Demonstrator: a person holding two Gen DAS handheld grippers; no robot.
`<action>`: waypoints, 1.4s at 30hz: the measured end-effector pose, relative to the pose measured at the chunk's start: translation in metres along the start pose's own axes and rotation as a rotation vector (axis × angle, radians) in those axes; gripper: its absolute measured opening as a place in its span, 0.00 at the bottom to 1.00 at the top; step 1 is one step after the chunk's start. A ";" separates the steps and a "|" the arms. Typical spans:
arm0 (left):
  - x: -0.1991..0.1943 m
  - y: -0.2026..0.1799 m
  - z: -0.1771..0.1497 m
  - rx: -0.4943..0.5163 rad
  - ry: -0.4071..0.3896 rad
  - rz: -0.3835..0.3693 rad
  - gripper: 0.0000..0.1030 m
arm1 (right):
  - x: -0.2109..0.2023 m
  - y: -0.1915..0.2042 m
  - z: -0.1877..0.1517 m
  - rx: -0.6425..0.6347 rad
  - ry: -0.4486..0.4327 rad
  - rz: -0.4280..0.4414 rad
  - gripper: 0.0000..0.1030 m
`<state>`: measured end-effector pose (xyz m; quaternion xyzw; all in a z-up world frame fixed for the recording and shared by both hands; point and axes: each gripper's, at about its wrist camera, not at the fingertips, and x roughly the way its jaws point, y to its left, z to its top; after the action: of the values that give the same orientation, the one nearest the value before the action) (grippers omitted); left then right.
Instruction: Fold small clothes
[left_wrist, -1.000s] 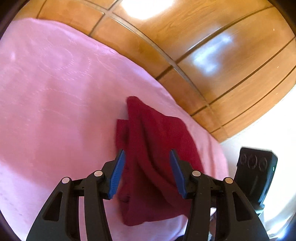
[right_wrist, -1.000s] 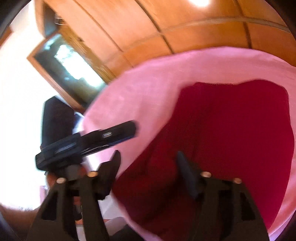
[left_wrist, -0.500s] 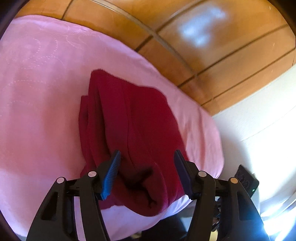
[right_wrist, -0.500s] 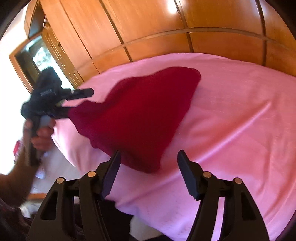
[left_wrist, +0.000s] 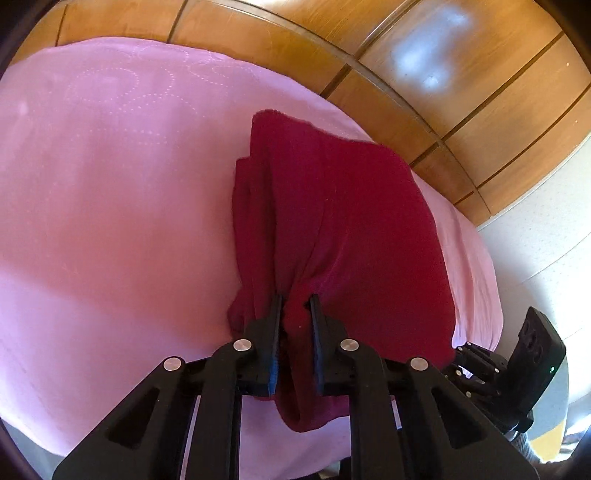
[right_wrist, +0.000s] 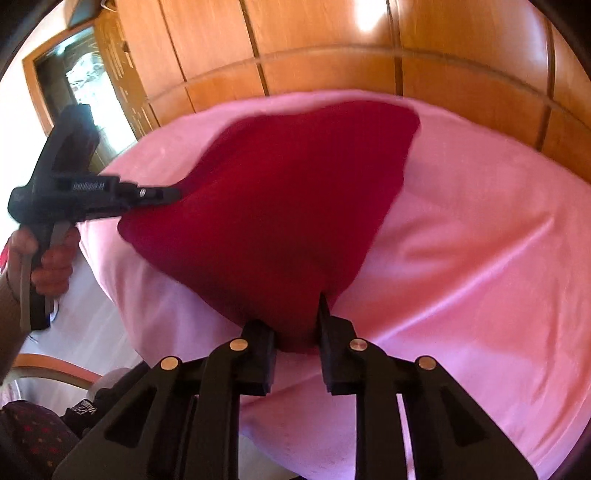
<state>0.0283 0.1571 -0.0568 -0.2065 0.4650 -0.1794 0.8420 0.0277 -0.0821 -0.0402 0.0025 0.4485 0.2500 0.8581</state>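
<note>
Low in both frames, your left hand-held gripper and right hand-held gripper have just closed, each pinching a near corner of the dark red knit garment lying on the pink-sheeted bed. Grab step's done; next, lift both corners toward the wooden wardrobe. Half a second ago both jaws were spread.

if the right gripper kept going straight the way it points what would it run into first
The right gripper, jaws just closed, already pinches the near corner of the red garment; pushing on, it would likely bunch more of that cloth down into the pink bedspread beneath.
</note>
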 end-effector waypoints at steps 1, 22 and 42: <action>-0.003 -0.003 0.001 0.005 -0.017 0.007 0.15 | -0.002 0.000 0.001 -0.005 0.000 0.003 0.18; -0.001 -0.006 0.056 0.053 -0.133 0.066 0.12 | 0.024 0.003 0.092 0.065 -0.115 -0.057 0.63; -0.022 -0.028 0.042 0.196 -0.186 0.318 0.43 | 0.010 -0.004 0.107 0.044 -0.162 -0.084 0.75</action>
<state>0.0502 0.1518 -0.0071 -0.0629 0.3923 -0.0688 0.9151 0.1165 -0.0578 0.0155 0.0229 0.3827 0.2029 0.9011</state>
